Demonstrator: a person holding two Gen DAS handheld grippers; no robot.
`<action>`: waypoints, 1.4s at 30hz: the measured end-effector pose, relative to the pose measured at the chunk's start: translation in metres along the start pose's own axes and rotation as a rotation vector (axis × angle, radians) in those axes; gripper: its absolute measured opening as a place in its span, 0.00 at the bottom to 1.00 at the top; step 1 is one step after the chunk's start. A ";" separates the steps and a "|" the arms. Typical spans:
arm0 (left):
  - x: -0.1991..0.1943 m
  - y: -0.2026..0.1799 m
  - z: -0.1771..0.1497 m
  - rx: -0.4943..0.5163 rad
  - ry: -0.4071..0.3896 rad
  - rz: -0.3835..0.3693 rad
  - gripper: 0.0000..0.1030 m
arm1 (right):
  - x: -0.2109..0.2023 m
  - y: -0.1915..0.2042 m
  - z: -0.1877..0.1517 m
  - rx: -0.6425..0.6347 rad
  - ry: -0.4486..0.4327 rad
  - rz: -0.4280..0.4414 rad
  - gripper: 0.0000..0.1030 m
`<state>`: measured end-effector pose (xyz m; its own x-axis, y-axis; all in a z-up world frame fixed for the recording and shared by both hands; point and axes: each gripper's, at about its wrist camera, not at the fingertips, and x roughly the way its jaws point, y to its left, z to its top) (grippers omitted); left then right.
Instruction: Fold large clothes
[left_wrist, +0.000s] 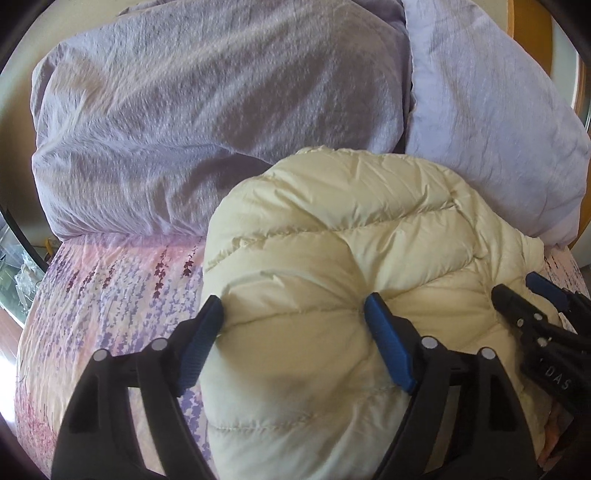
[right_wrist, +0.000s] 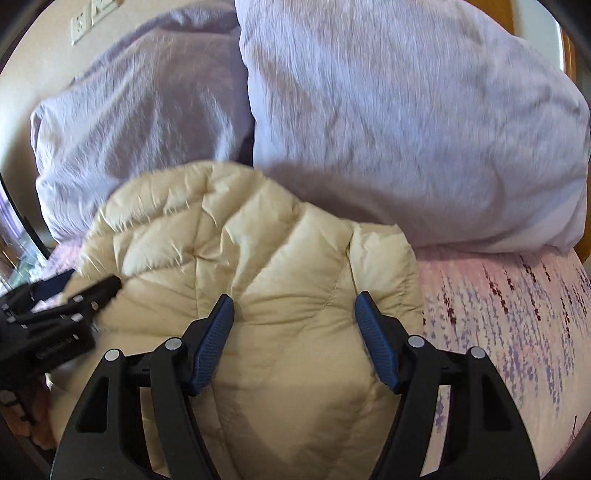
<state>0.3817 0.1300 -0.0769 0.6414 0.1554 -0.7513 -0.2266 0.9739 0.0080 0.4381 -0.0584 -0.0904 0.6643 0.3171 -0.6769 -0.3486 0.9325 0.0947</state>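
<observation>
A cream quilted puffer jacket (left_wrist: 332, 258) lies bunched in a thick folded mound on the bed. My left gripper (left_wrist: 293, 302) hangs over its near left part, jaws open wide, with a puffy bulge of the jacket between the blue pads (left_wrist: 388, 343) and no squeeze showing. My right gripper (right_wrist: 294, 299) stands open over the jacket (right_wrist: 258, 258) at its near right part, nothing pinched. Each gripper shows in the other's view: the right gripper (left_wrist: 517, 286) at the jacket's right edge, the left gripper (right_wrist: 81, 286) at its left edge.
A bedsheet (left_wrist: 110, 295) with a pink and purple flower print covers the bed. Behind the jacket lie a bulky lavender duvet (left_wrist: 184, 129) and a lavender pillow (right_wrist: 406, 129), both touching its far edge. A wall with switches (right_wrist: 88, 18) stands behind.
</observation>
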 end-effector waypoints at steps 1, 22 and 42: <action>0.002 -0.001 -0.002 0.002 -0.003 0.007 0.80 | 0.001 0.000 -0.002 -0.005 -0.001 -0.003 0.68; 0.037 0.011 -0.025 -0.060 0.020 -0.013 0.94 | 0.033 -0.011 -0.023 0.017 -0.041 -0.027 0.78; 0.038 0.021 -0.027 -0.081 0.054 -0.008 0.98 | 0.042 -0.027 -0.020 -0.017 0.060 -0.008 0.93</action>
<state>0.3814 0.1521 -0.1235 0.6034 0.1363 -0.7857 -0.2812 0.9584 -0.0497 0.4625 -0.0740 -0.1358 0.6266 0.2980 -0.7202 -0.3549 0.9317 0.0767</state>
